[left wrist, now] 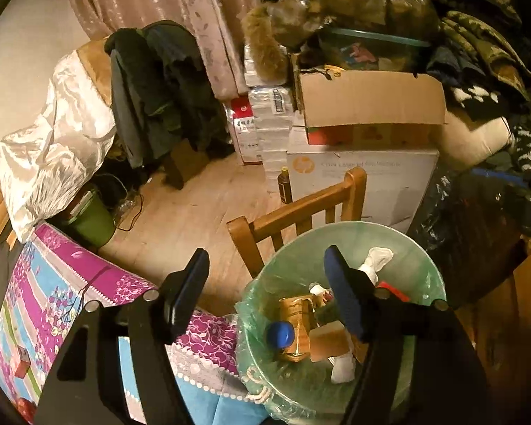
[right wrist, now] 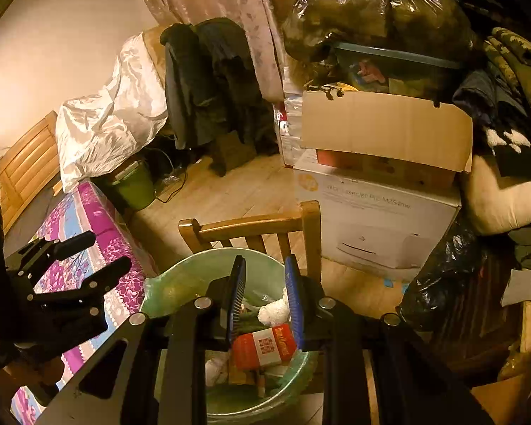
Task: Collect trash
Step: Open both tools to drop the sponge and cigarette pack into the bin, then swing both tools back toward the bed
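Note:
A round bin (left wrist: 336,228) lined with a green bag holds trash: a bottle with a blue cap (left wrist: 279,334), cardboard scraps (left wrist: 329,341), a white tissue (left wrist: 375,262) and a red packet (left wrist: 393,290). My left gripper (left wrist: 265,258) hangs over the bin's near-left rim, open wide with nothing between its fingers. It also shows at the left of the right wrist view as the left gripper (right wrist: 109,249). My right gripper (right wrist: 265,260) points down into the bin (right wrist: 194,258). Its jaws stand a narrow gap apart, and the tissue (right wrist: 274,310) and red packet (right wrist: 265,349) lie below that gap.
A wooden chair (left wrist: 293,212) stands right behind the bin. A table with a purple and blue floral cloth (left wrist: 70,283) is at the left. Stacked cardboard boxes (left wrist: 361,173), a black plastic bag (left wrist: 460,241) and a green bucket (left wrist: 88,219) crowd the floor.

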A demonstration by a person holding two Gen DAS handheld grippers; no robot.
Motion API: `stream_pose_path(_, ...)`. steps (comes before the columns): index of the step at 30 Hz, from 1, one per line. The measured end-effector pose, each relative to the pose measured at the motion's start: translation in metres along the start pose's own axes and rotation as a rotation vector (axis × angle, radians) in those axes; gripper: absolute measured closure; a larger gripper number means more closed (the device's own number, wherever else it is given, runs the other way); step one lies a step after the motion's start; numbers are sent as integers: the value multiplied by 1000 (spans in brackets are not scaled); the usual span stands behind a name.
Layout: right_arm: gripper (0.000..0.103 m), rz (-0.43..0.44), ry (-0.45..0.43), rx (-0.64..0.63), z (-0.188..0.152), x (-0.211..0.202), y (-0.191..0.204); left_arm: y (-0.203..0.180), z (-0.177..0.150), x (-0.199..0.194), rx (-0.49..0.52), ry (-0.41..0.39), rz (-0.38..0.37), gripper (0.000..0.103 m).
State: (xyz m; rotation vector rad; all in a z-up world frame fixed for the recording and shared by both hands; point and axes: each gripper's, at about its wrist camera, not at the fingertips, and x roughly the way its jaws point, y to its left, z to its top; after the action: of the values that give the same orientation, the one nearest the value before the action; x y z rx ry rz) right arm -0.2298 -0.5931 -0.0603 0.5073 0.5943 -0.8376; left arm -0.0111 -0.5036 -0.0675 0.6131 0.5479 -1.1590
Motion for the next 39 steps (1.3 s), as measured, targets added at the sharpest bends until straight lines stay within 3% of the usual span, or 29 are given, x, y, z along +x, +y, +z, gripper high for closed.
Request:
stream_pose_path(14, 77, 50, 15, -78, 3, 9, 43, 40, -9, -21, -90, -31, 85, 38)
stream_pose_path(21, 72, 124, 14, -138, 1, 15, 89, 78, -39, -41, -151, -25, 179, 32)
stream_pose_path(25, 71, 182, 40, -190, -7, 23, 129, 110, -76, -54, -203, 1, 243, 31)
stream_pose_path(31, 70, 291, 111, -303, -29, 41, 209, 175, -168, -87, -383, 91, 331, 31)
stream_pose_path(36, 66, 409, 182, -440, -63, 50, 299, 230, -262, -135, -606, 150, 425, 31)
stream_pose_path(39, 55, 484, 215, -545, -92, 50, 358, 262, -313, -169, -744, 161, 487, 31)
